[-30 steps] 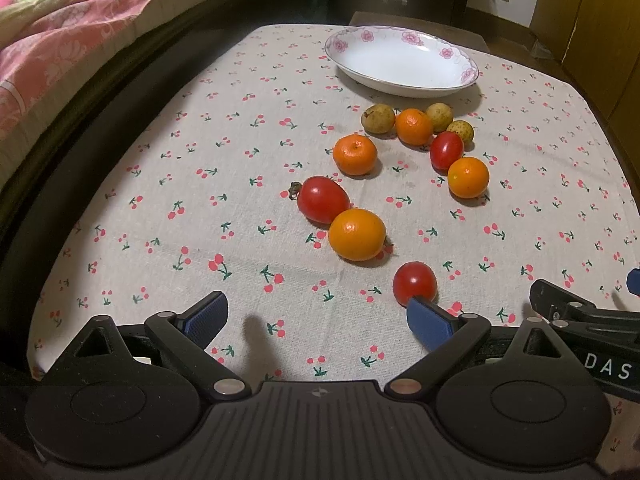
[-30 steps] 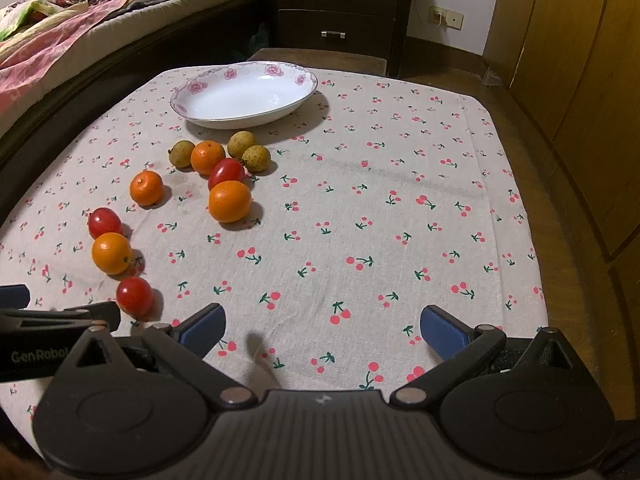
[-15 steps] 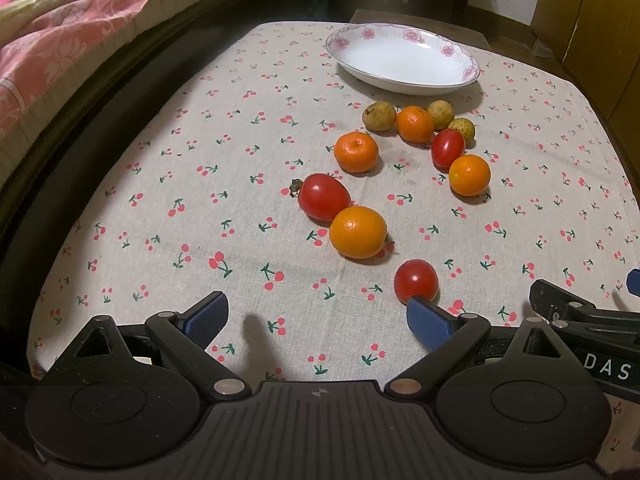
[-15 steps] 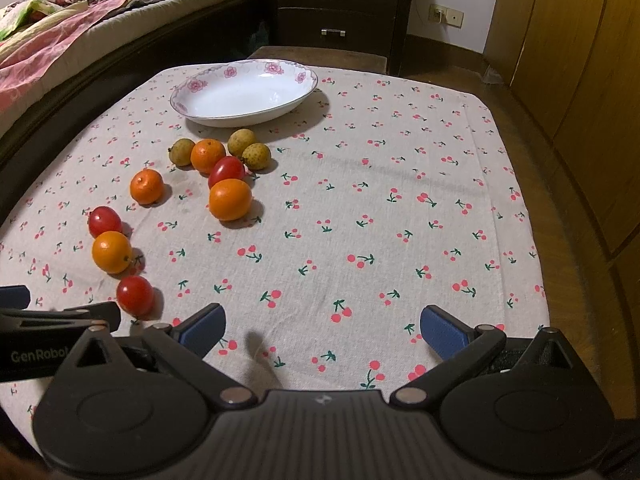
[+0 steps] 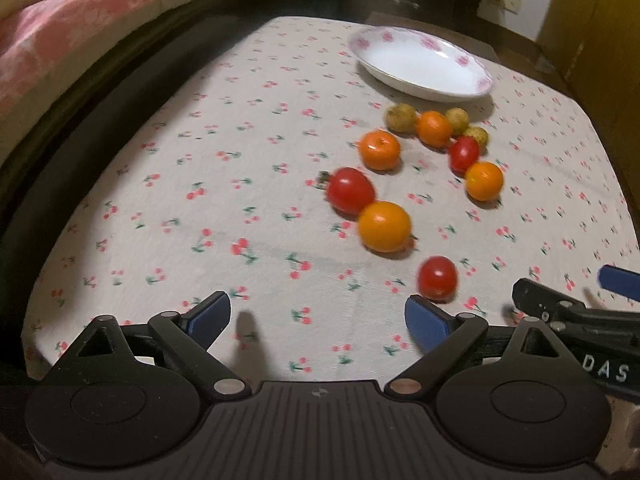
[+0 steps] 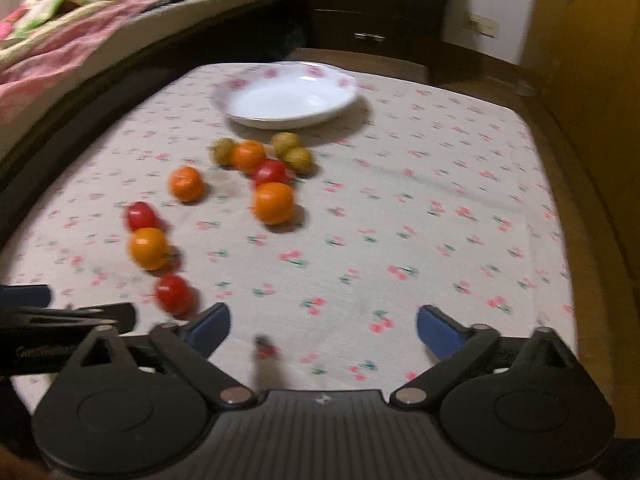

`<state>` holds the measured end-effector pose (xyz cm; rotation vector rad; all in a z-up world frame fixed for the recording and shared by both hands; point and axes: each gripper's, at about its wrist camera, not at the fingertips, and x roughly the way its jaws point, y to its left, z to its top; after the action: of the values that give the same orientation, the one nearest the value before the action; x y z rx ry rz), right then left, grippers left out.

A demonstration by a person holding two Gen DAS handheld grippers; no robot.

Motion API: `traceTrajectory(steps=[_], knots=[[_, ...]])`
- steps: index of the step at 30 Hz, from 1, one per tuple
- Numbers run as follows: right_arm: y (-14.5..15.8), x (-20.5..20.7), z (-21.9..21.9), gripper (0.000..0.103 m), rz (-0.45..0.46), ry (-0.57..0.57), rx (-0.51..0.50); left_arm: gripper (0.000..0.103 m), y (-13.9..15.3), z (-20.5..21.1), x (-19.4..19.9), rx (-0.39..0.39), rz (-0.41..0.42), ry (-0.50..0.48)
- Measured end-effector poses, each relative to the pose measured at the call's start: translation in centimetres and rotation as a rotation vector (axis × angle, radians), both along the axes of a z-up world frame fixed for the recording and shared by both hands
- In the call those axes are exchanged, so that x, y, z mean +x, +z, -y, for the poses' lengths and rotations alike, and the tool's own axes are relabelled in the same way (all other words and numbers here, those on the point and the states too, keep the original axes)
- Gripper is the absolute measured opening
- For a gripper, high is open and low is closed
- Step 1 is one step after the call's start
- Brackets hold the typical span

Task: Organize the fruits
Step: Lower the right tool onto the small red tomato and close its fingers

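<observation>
Loose fruit lies on a cherry-print tablecloth (image 5: 240, 184): several oranges, three red tomatoes and three yellow-brown fruits. An empty white bowl (image 5: 420, 64) (image 6: 288, 96) with pink flowers stands behind them. My left gripper (image 5: 316, 316) is open over bare cloth, and the nearest small tomato (image 5: 437, 278) sits just beyond its right fingertip. My right gripper (image 6: 324, 330) has its jaws closing with nothing between them; the same tomato (image 6: 173, 294) lies just past its left fingertip. A large orange (image 5: 384, 226) (image 6: 147, 248) touches a bigger tomato (image 5: 351, 191) (image 6: 141, 216).
A bed with a pink floral cover (image 5: 60, 40) runs along the left side, across a dark gap. A dark dresser (image 6: 372, 12) stands behind the table, and wooden panels (image 6: 592, 80) are on the right. Each view shows a finger of the other tool (image 5: 576, 312) (image 6: 60, 316) at its edge.
Both views are now blurred and the fruit has shifted right in them, more in the right wrist view. The right gripper's fingers stand slightly closer together. The fruit keeps its layout on the cloth.
</observation>
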<state>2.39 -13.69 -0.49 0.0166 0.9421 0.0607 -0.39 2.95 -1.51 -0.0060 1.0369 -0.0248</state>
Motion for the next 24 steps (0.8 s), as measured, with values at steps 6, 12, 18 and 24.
traceTrajectory(steps=[6,12,18,24], knots=[[0.4,0.5,-2.5,0.060,0.004,0.156,0.077,0.096,0.5,-1.1,0.3,0.048,0.034,0.025],[0.2,1.4,-4.2,0.043,-0.026,0.272,0.155,0.082,-0.2,-2.1,0.4,0.030,-0.013,0.027],[-0.2,2.3,-6.0,0.035,-0.045,0.344,0.137,0.077,-0.5,-3.4,0.6,-0.003,-0.036,0.066],[-1.4,3.6,-5.9,0.029,-0.097,0.311,0.148,0.077,-0.7,-3.3,0.9,-0.010,-0.043,0.064]])
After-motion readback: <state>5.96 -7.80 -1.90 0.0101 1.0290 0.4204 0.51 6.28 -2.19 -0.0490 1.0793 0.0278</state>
